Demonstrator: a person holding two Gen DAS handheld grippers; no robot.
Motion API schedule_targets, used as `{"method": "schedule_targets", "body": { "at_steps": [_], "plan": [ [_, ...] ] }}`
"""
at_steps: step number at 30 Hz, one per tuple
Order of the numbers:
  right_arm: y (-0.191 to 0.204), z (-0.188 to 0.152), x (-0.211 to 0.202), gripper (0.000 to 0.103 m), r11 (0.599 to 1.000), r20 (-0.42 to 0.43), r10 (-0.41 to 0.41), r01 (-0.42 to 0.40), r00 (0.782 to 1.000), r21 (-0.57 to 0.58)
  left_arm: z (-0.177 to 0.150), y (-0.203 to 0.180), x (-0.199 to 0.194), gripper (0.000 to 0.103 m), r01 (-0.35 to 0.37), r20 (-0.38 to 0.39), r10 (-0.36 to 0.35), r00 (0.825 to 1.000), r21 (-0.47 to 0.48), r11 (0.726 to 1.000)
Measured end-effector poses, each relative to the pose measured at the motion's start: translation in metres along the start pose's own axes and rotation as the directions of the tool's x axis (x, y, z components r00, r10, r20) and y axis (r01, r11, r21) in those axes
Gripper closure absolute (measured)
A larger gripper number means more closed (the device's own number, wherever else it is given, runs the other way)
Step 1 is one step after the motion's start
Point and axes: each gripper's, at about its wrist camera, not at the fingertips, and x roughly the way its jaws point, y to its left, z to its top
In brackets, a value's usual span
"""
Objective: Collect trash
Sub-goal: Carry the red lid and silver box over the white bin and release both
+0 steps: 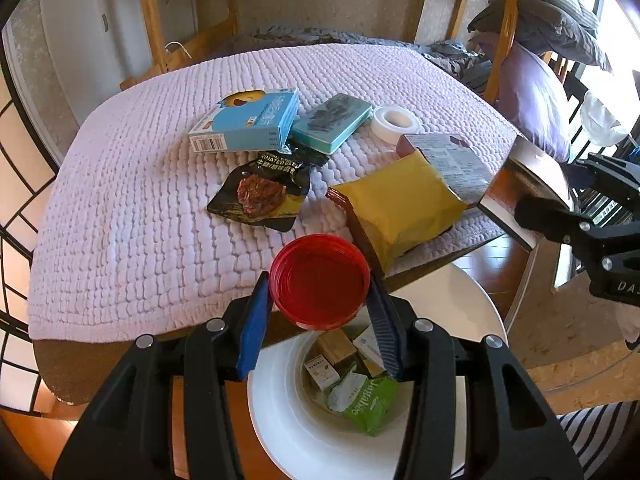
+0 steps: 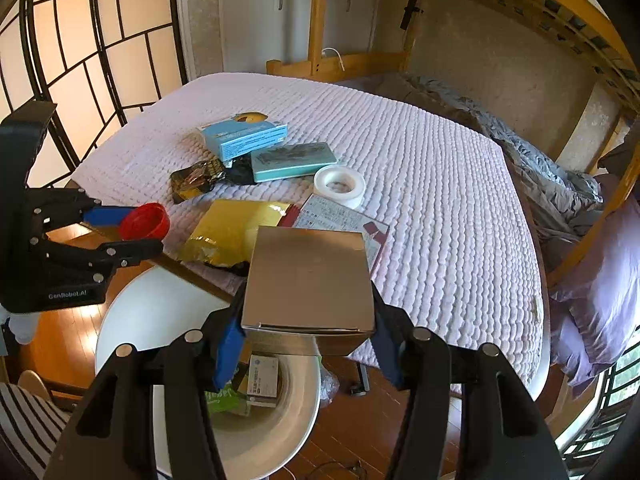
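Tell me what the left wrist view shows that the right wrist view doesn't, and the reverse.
Only the left wrist view: the green crinkled snack wrapper in plain sight inside the round white trash bin.

Only the right wrist view: the top of the shiny silver cardboard box, clamped in the right gripper.

Both: the round red plastic lid held by the left gripper, the yellow foil pouch, and the white tape roll.

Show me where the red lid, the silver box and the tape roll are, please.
red lid [image 1: 319, 280], left wrist view, on its hollow inner face.
silver box [image 2: 307, 276], right wrist view, on its flat top face.
tape roll [image 1: 395, 121], left wrist view, on its top rim.
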Motion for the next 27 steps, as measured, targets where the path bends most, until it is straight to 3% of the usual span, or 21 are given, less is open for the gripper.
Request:
{"method": "schedule_targets", "body": {
  "at_steps": [27],
  "plan": [
    [0.043, -0.040, -0.002, 0.049, 0.997, -0.088, 0.053, -0.058, 0.995, -0.051, -0.040, -0.014, -0.002, 0.054, 0.024, -0.089, -0.026, 0.996, -0.020, 1.000]
  ]
}}
